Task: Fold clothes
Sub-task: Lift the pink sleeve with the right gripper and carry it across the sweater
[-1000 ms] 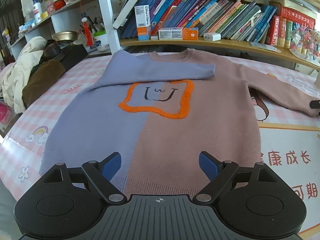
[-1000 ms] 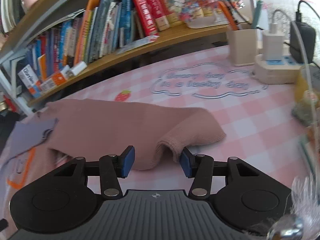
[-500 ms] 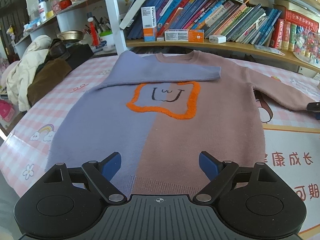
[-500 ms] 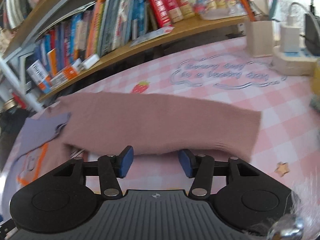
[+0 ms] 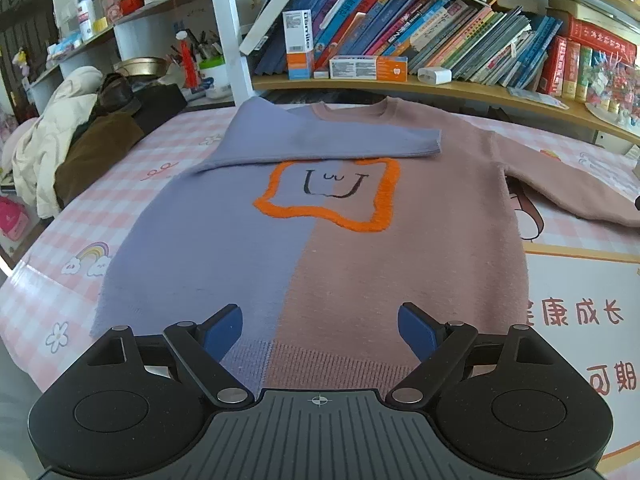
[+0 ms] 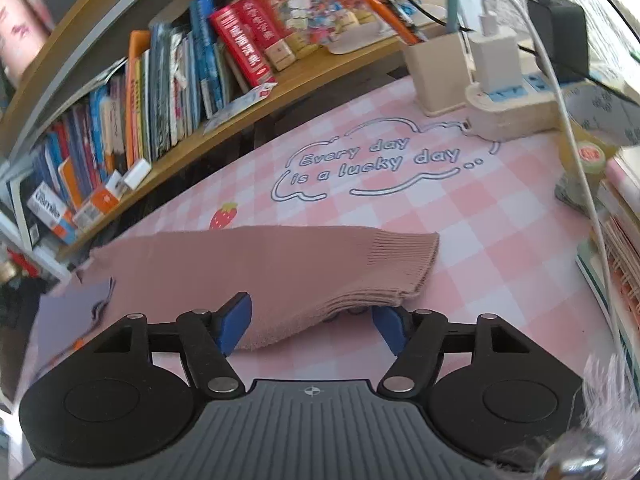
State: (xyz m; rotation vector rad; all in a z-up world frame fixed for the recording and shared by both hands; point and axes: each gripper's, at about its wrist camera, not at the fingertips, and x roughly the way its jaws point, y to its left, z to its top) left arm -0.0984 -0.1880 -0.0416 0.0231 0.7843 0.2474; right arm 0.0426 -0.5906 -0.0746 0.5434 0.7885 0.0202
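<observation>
Left gripper (image 5: pixel 320 330) jaws apart above sweater (image 5: pixel 320 240) hem; right gripper (image 6: pixel 312 320) jaws apart, pink sleeve (image 6: pixel 280 268) cuff between them.

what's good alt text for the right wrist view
The right gripper, fingers open, straddles the edge of a pink sweater sleeve lying flat on a pink checked table, with a bookshelf behind.

Lavender-and-pink sweater (image 5: pixel 320 240) flat, lavender sleeve (image 5: pixel 320 142) folded across chest, pink sleeve (image 6: pixel 280 268) outstretched — cuff apparently lifted.
</observation>
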